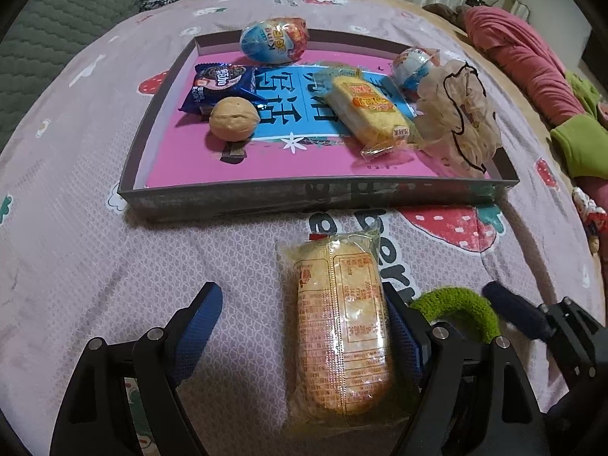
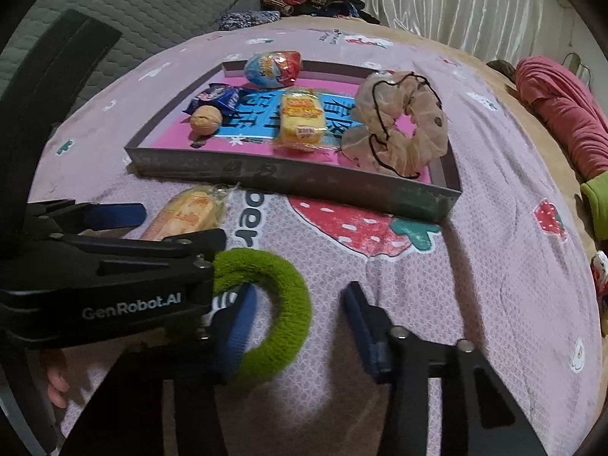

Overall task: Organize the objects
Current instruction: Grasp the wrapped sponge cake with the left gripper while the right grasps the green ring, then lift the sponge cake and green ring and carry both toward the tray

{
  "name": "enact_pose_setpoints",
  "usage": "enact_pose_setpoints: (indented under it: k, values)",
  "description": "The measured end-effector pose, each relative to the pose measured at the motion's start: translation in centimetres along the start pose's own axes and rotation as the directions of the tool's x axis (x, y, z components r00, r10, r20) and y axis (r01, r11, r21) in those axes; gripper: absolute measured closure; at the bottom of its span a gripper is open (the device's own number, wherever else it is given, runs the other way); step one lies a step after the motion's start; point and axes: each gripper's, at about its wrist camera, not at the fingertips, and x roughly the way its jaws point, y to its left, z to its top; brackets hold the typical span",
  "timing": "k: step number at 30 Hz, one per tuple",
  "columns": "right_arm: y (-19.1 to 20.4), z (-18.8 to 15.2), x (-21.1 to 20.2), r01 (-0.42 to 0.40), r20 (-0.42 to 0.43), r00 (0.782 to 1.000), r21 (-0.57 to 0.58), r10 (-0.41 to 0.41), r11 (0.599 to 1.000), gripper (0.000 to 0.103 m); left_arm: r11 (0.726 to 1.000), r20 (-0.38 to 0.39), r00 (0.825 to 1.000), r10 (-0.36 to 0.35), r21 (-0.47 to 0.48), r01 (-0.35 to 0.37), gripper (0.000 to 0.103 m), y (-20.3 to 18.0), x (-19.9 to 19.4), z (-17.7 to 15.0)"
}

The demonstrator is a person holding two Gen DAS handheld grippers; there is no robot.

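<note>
**Soft cloth, shiny wrappers, matt card**

The bedsheet (image 1: 114, 266) is matt woven cloth with a fine waffle texture and printed strawberries. On it the tray (image 1: 266, 193) looks like grey cardboard, dull outside, with a smooth pink printed floor. Inside the tray, the walnut (image 1: 234, 118) has a rough, dry shell; the foil egg (image 1: 273, 40) and blue biscuit packet (image 1: 220, 85) are glossy. In front of the tray, the wrapped cake (image 1: 340, 326) sits in clear crinkled plastic, and the green hair ring (image 2: 277, 315) is fuzzy terry cloth.
</note>
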Motion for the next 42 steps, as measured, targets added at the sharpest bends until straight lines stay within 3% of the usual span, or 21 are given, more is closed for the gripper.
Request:
enact_pose_setpoints:
  k: [5, 8, 9, 12, 15, 26, 42]
  values:
    - [0.6, 0.0, -0.2, -0.029, 0.007, 1.0, -0.022, 0.029, 0.999, 0.077, 1.0, -0.001, 1.0, -0.008, 0.015, 0.008, 0.027, -0.3, -0.2, -0.2]
    - [0.6, -0.1, -0.3, -0.042, 0.009, 0.999, -0.02, 0.042, 0.999, 0.08, 0.999, -0.006, 0.999, -0.04, 0.011, 0.04, 0.039, -0.3, -0.3, -0.3]
    - [0.5, -0.2, -0.4, -0.049, 0.011, 0.999, -0.016, 0.049, 0.999, 0.081, 0.999, -0.007, 0.999, -0.047, 0.015, 0.047, 0.049, -0.3, -0.3, -0.3]
    - [0.0, -0.3, -0.6, -0.078, 0.024, 0.997, 0.005, 0.078, 0.997, 0.088, 0.998, -0.005, 0.998, -0.059, 0.012, 0.059, 0.064, -0.5, -0.5, -0.3]
    - [-0.4, -0.3, -1.1, -0.111, 0.05, 0.993, 0.031, 0.109, 0.993, 0.088, 0.999, 0.011, 0.999, -0.05, 0.012, 0.05, 0.065, -0.4, -0.9, -0.5]
    - [0.0, -0.6, -3.2, -0.103, 0.079, 0.992, 0.015, 0.102, 0.995, 0.088, 1.0, 0.069, 0.998, -0.014, -0.018, 0.015, 0.065, 0.9, -4.1, -1.5]
    - [2.6, -0.6, -12.9, -0.056, 0.222, 0.973, -0.034, 0.062, 0.998, 0.088, 1.0, 0.232, 0.973, -0.001, -0.007, 0.002, 0.065, 0.7, -15.6, -4.6]
